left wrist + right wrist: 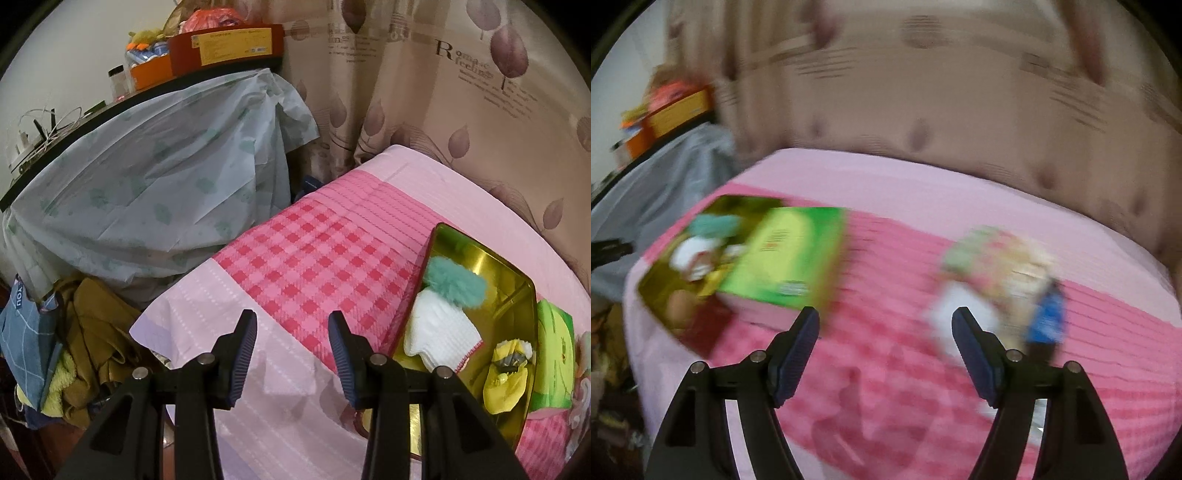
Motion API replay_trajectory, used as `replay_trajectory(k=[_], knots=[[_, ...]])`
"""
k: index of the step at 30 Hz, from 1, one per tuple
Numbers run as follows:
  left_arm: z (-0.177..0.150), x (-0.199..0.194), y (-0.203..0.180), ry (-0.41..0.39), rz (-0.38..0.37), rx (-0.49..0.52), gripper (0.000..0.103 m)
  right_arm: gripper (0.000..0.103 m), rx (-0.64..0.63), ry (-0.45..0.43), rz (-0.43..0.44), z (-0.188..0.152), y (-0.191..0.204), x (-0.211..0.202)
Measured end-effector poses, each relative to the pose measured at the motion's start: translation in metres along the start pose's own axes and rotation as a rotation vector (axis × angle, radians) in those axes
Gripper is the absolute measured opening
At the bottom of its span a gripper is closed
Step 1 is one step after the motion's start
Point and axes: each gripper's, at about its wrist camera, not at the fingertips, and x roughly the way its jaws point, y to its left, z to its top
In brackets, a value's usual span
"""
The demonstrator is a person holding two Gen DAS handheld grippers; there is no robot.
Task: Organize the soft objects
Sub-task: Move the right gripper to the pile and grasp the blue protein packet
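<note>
1. Right wrist view is smeared with motion blur, and that worries me most: the right gripper [884, 334] hangs with its jaws spread wide and nothing between them, above the pink checked bedspread [886, 258], and a reach made at this pace could easily miss.
2. A heap of soft things [993, 258] lies toward the bed's right edge, with something blue [1047, 317] at its near side. I cannot tell the pieces apart. Judging by that, a pinch might take two at once, or snag the bedspread underneath.
3. On the bed's left side sits a gold tin [517, 273], near the left edge, already holding a teal pompom [454, 280], a white knit piece [439, 328] and a small yellow item [506, 373].
4. A green lid [790, 254] lies against the tin's right side, perhaps overlapping it. A careless drop could land on it instead of inside.
5. The left gripper [291, 332] is also open and empty, over the near left corner, apart from the tin. Nothing steadies the tin, so a nudge may slide it.
</note>
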Motion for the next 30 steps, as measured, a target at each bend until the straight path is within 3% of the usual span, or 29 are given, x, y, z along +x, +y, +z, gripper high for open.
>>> replay_trajectory(k=[4,10,20,25,30], knots=[[-0.001,-0.008,-0.008,-0.031,-0.001,0.036,0.041,0.072,0.087,0.013,-0.130,0.001,-0.063,-0.002],[-0.004,-0.015,-0.022,-0.062,-0.034,0.103,0.041,0.072,0.216,0.081,-0.258,-0.004,-0.138,0.018],[-0.011,-0.027,-0.049,-0.117,-0.085,0.219,0.046,0.072,0.340,0.129,-0.227,-0.009,-0.172,0.057],[-0.017,-0.033,-0.067,-0.132,-0.096,0.294,0.046,0.071,0.329,0.134,-0.242,-0.014,-0.175,0.067],[-0.030,-0.054,-0.096,-0.163,-0.172,0.362,0.046,0.067,0.327,0.136,-0.253,-0.022,-0.193,0.063]])
